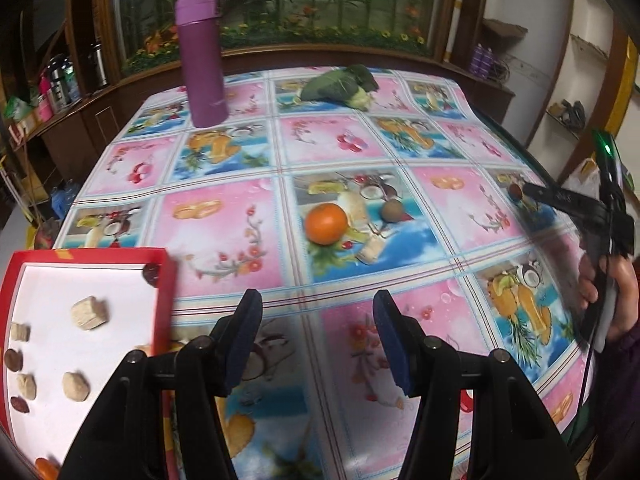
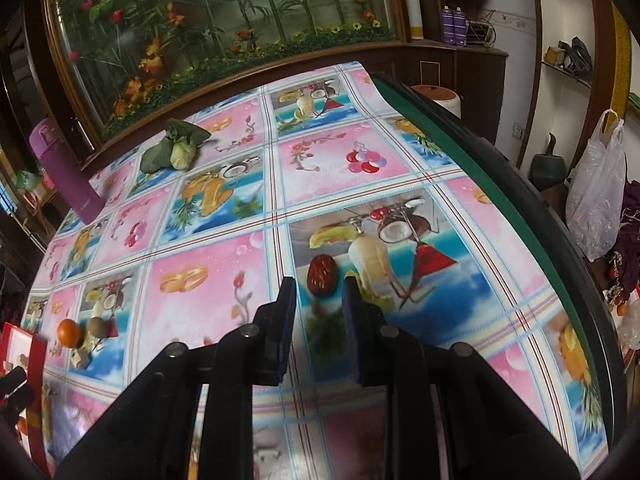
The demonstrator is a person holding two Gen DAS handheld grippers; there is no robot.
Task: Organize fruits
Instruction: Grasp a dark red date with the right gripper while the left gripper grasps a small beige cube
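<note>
Bare surface (image 1: 224,232) is lying open between the red tray (image 1: 164,304) and orange (image 1: 326,223); the purple flask (image 1: 202,60) is standing far back.

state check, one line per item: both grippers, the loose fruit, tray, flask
left gripper: open, empty
right gripper: open, fingers flanking the red date, not closed on it
orange: loose on tablecloth
brown fruit: loose, right of orange
red tray: holds several pieces
purple flask: upright, lid shut

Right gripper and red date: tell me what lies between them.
Nothing: in the right wrist view, only bare tablecloth separates the open right gripper from the date.
</note>
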